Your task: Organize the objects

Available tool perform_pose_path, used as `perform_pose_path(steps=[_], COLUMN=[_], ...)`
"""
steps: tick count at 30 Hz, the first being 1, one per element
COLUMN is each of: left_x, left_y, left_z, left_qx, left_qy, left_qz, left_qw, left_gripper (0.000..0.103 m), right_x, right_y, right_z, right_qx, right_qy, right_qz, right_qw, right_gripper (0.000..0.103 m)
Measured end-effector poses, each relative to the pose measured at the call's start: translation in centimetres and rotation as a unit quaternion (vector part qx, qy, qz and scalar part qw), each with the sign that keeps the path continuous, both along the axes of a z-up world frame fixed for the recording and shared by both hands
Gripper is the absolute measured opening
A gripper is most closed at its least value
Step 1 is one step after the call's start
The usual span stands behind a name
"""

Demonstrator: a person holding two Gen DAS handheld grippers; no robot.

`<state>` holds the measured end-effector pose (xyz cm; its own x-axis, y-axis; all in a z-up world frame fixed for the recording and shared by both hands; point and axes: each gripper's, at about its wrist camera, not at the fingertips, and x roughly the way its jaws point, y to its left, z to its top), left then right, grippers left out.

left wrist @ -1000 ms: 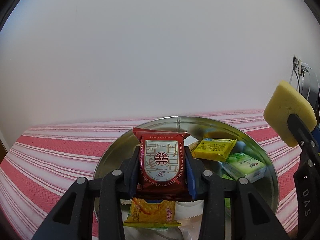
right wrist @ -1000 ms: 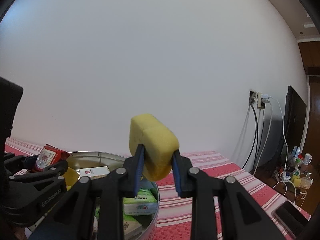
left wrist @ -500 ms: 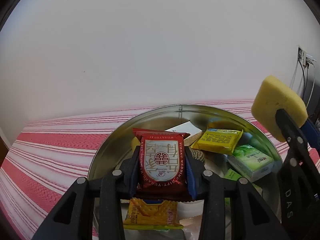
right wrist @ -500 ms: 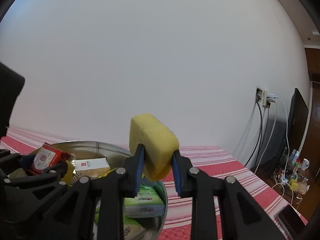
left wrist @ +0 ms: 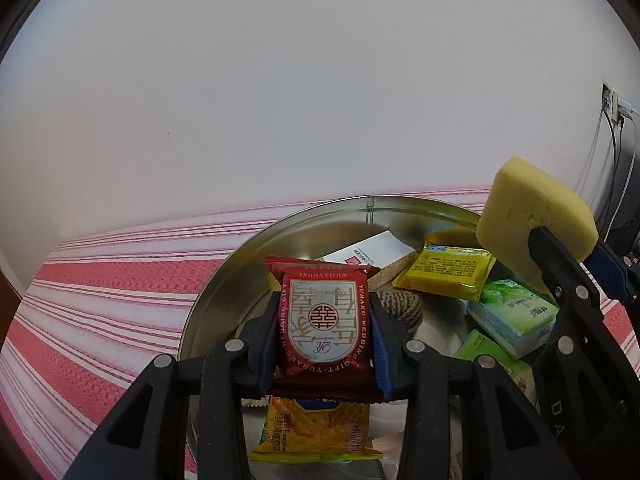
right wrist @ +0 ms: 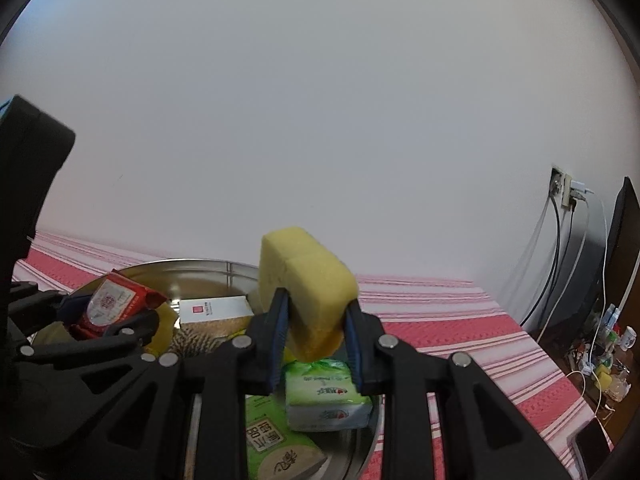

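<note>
- Grippers: your left gripper (left wrist: 325, 334) is clamped on the red snack packet (left wrist: 323, 326), held over the round metal tin (left wrist: 224, 284).
- Your right gripper (right wrist: 316, 334) squeezes the yellow sponge (right wrist: 306, 280) above the tin's packets.

Both tools are matte black plastic. The left gripper (left wrist: 325, 334) has two broad arms cut with triangular openings, round silver screw heads at the joints, and a blue pad lining its right finger. The right gripper (right wrist: 316, 344) is built the same way, with silver screw heads along its arms and blue pads (right wrist: 279, 340) on the inner faces of both fingers. In the left wrist view, its black arm carries raised letters, partly readable as "DA".
</note>
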<state>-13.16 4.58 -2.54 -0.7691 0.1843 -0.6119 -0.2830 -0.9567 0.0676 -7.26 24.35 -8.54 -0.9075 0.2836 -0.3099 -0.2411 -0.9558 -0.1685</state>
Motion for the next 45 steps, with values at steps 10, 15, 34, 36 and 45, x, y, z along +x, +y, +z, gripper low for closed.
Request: perform_pose_path(steps=[10,15,34,36,45], left_x=[-0.1,-0.4,1.7,2.1,5.5], left_y=[-0.2,-0.9,-2.9,-3.2,-5.8], left_z=[0.0,0.3,1.6,1.6,1.9], left_qx=[0.005,0.022,0.066,0.063,0.049], left_qy=[-0.01,-0.017,0.039,0.053,0.149], left_qz=[-0.01,0.002,0.023,0.027,0.052], left_qw=[0.9999,0.9996,0.9968,0.9963,0.9863], left_gripper=[0.052,0.054,0.087,0.087,0.098], right_x=[-0.3,-0.3,3.7,4.0,4.7], right_y=[0.7,2.3,6.4,6.9,8.0], right_z=[-0.6,-0.6,0.6,0.7,0.9], right_qx=[-0.029,-0.071,-0.12,-0.127,-0.172], right_qy=[-0.017,-0.02,0.109,0.121,0.127], right_qz=[0.024,0.041,0.002,-0.007,-0.033], right_qw=[0.999,0.996,0.987,0.985,0.976], right_gripper=[0.029,0.049,0.103,0.103,0.103])
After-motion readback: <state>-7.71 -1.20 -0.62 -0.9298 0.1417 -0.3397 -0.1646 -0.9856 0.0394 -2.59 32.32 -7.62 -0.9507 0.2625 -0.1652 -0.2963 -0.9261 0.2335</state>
